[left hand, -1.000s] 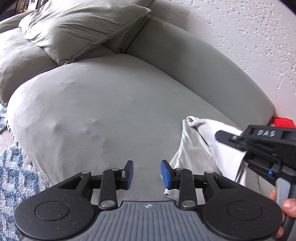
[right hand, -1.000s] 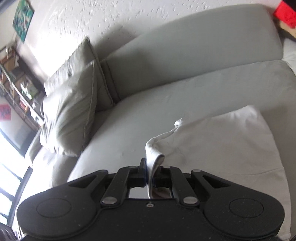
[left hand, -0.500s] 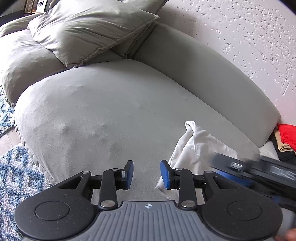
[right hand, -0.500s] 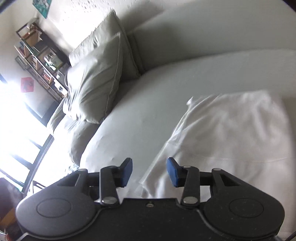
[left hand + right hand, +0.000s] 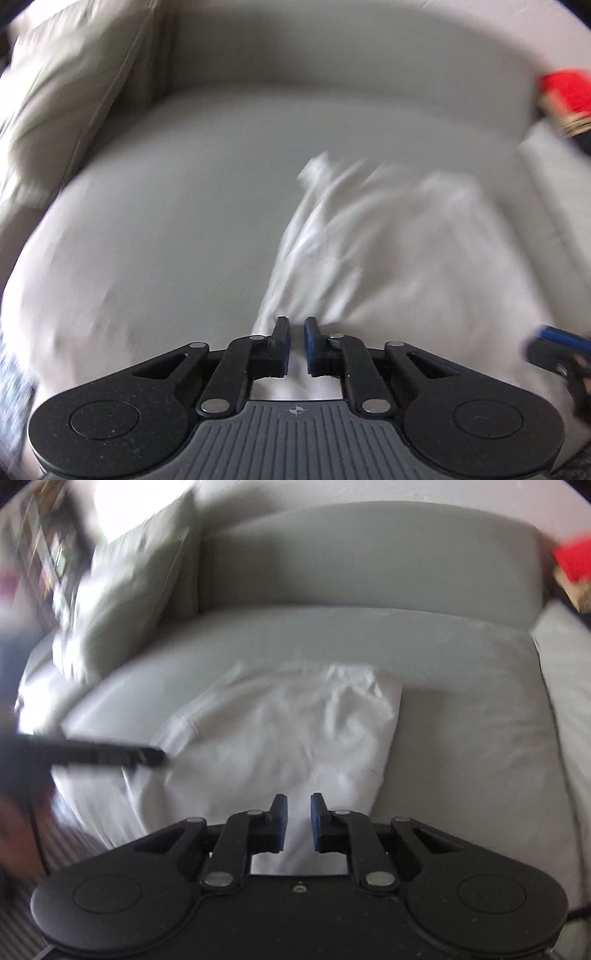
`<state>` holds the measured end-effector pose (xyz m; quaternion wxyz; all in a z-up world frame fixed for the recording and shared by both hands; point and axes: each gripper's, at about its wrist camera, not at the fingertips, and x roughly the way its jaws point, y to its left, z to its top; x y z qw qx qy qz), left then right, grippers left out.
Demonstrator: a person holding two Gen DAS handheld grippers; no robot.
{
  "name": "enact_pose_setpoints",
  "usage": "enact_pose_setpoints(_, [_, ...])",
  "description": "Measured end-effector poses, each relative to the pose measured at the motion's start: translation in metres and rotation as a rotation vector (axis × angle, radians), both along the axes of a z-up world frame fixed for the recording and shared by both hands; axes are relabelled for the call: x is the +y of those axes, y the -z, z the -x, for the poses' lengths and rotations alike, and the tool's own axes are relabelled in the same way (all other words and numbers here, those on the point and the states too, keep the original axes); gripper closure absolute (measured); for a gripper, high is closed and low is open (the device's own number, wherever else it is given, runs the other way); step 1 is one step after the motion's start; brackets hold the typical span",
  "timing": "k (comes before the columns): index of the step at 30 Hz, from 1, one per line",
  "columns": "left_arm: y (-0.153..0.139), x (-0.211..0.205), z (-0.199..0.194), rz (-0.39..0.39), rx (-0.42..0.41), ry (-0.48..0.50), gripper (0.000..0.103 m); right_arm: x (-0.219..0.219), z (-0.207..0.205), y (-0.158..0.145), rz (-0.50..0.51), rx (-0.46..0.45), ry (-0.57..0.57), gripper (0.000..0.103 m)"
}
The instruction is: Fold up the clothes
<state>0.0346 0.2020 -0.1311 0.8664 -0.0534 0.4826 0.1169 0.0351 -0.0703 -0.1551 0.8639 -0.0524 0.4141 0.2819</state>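
Note:
A white garment [image 5: 388,251] lies partly folded on the grey sofa seat [image 5: 166,206]; it also shows in the right wrist view [image 5: 295,731]. My left gripper [image 5: 295,341] sits at the garment's near left edge, its jaws narrowed to a small gap with white cloth showing between and under them. My right gripper [image 5: 298,821] sits over the garment's near edge, jaws narrowed with a gap, nothing clamped. The left gripper also shows as a dark blurred bar in the right wrist view [image 5: 110,755]. Both views are motion-blurred.
Grey cushions [image 5: 122,602] lean at the sofa's left end. The sofa backrest [image 5: 369,554] runs behind the garment. Red clothing [image 5: 565,96] lies at the far right. A second seat cushion [image 5: 565,672] adjoins on the right. A patterned rug [image 5: 11,384] lies on the floor at left.
The right gripper let go of the garment's corner and then narrowed again. Both grippers swung round to the garment's near edge. The left jaws closed from wide open to a small gap.

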Motion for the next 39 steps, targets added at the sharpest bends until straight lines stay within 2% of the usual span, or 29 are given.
enact_pose_setpoints(2, [-0.001,0.006,0.005,0.001,0.004,-0.001,0.084,-0.007,0.012,0.007,0.065,-0.023,-0.03,0.091])
enact_pose_setpoints(4, [-0.005,0.009,0.013,-0.002,-0.005,0.0,0.085,-0.019,0.023,0.003,0.068,-0.017,-0.038,0.09])
enact_pose_setpoints(6, [-0.013,0.012,0.026,-0.004,-0.053,-0.002,0.086,-0.036,0.025,-0.006,0.048,0.037,-0.01,0.09])
enact_pose_setpoints(9, [-0.027,0.016,0.04,0.046,-0.166,0.013,0.088,-0.058,0.02,-0.02,-0.035,0.056,0.035,0.09])
enact_pose_setpoints(13, [-0.039,0.007,0.019,0.04,-0.244,0.058,0.088,-0.075,-0.006,-0.033,-0.216,0.044,0.135,0.088])
enact_pose_setpoints(15, [-0.04,-0.002,0.002,0.064,-0.253,0.094,0.088,-0.075,-0.031,-0.027,-0.329,0.085,0.183,0.088])
enact_pose_setpoints(19, [-0.026,-0.023,-0.045,0.117,-0.233,0.166,0.089,-0.063,-0.072,0.0,-0.536,0.23,0.22,0.087])
enact_pose_setpoints(24, [0.008,-0.032,-0.097,0.214,-0.169,0.236,0.089,-0.038,-0.112,0.048,-0.657,0.442,0.207,0.087])
enact_pose_setpoints(25, [0.015,-0.031,-0.105,0.217,-0.159,0.236,0.089,-0.037,-0.118,0.057,-0.658,0.447,0.233,0.088])
enact_pose_setpoints(27, [0.024,-0.021,-0.118,0.216,-0.166,0.18,0.089,-0.038,-0.13,0.07,-0.679,0.439,0.277,0.096])
enact_pose_setpoints(28, [0.026,-0.014,-0.121,0.218,-0.184,0.14,0.087,-0.042,-0.136,0.073,-0.7,0.418,0.315,0.096])
enact_pose_setpoints(30, [0.03,0.001,-0.125,0.185,-0.221,0.036,0.09,-0.052,-0.146,0.078,-0.718,0.36,0.401,0.096])
enact_pose_setpoints(32, [0.027,0.013,-0.123,0.101,-0.251,-0.12,0.093,-0.061,-0.154,0.08,-0.687,0.273,0.488,0.097])
enact_pose_setpoints(33, [0.023,0.018,-0.12,0.081,-0.275,-0.175,0.096,-0.066,-0.156,0.08,-0.674,0.253,0.535,0.097])
enact_pose_setpoints(34, [0.018,0.023,-0.116,0.097,-0.313,-0.196,0.096,-0.071,-0.158,0.08,-0.665,0.235,0.579,0.097])
enact_pose_setpoints(36, [0.008,0.029,-0.11,0.175,-0.384,-0.176,0.096,-0.078,-0.156,0.074,-0.702,0.227,0.601,0.093])
enact_pose_setpoints(39, [0.0,0.017,-0.117,0.295,-0.416,-0.01,0.095,-0.07,-0.149,0.062,-0.763,0.217,0.529,0.092])
